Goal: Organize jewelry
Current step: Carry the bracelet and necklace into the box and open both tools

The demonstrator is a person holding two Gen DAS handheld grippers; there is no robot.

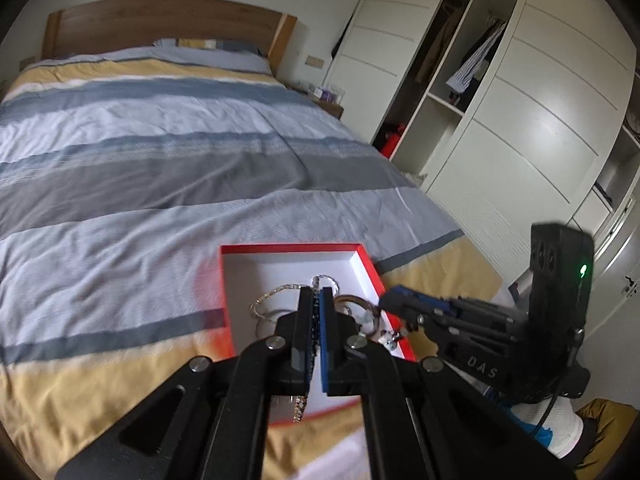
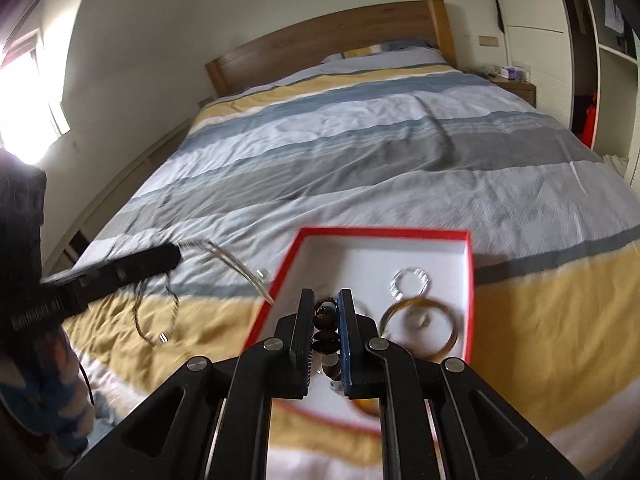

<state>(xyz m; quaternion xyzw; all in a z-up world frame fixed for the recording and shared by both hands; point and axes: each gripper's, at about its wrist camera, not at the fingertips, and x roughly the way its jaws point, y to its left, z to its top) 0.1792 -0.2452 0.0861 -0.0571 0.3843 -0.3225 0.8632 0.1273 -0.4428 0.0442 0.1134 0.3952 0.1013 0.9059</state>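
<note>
Both grippers carry jewelry toward the red box (image 2: 468, 280) on the bed (image 1: 160, 160). Right gripper (image 2: 325, 308) is clenched on a dark bead bracelet (image 2: 324, 336), beads stacked between the jaws, and sits right over the box's near half. Left gripper (image 1: 316, 300) is pinched on a sparkly chain (image 1: 299, 406); one end dangles below the jaws at the near rim, and silvery loops show past the tips over the white floor. To do this well: lower each load until it touches the floor before letting go, and drop the beads in the bare near-left patch, clear of the gold bangle (image 2: 418, 328) and clear ring (image 2: 410, 282) on the right. Chain risk: its tail could catch on the rim or tangle with the bangles, so I'd bring it fully over the box first. Another chain (image 2: 154, 316) lies on the bedspread left of the box, not yet collected.
</note>
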